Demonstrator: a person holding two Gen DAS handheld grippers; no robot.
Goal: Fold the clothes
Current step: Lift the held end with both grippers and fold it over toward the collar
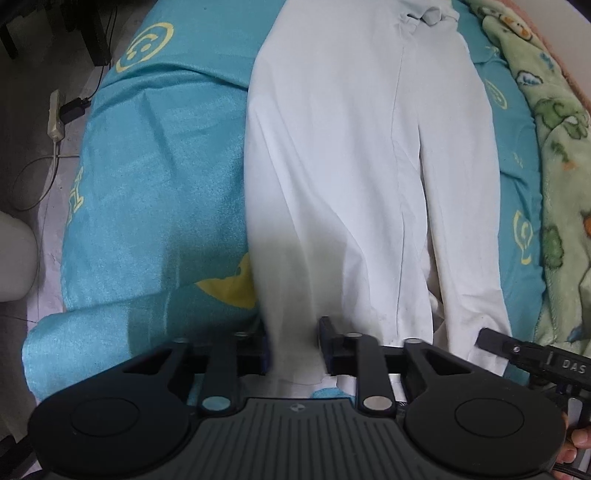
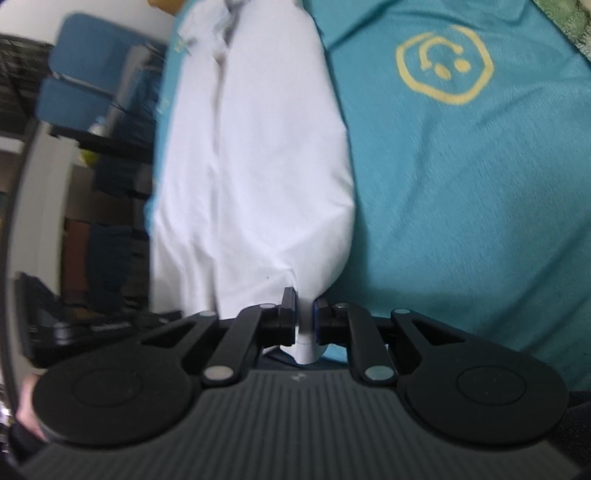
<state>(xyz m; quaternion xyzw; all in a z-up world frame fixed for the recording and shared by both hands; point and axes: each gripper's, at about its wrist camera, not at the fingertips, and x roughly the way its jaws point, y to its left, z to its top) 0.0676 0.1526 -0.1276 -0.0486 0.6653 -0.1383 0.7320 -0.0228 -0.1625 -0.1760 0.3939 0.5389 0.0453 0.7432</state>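
Observation:
A long white garment (image 1: pixel 351 166) lies lengthwise on a teal sheet (image 1: pixel 155 177) with yellow prints. Its near hem is at my grippers and a bunched end (image 1: pixel 428 14) is far away. My left gripper (image 1: pixel 293 347) is at the hem's left part, where shadowed white cloth fills the narrow gap between its fingers. In the left wrist view, my right gripper (image 1: pixel 487 338) reaches the hem's right corner. In its own view, the right gripper (image 2: pixel 304 314) is shut on a pinch of the white garment (image 2: pixel 251 155), which stretches away from it.
A green fleece blanket (image 1: pixel 561 177) lies along the right of the sheet. On the floor at the left are a power strip (image 1: pixel 55 114) with cables and a white rounded object (image 1: pixel 14 258). A blue chair (image 2: pixel 92 74) and dark shelving stand beyond the bed's left edge.

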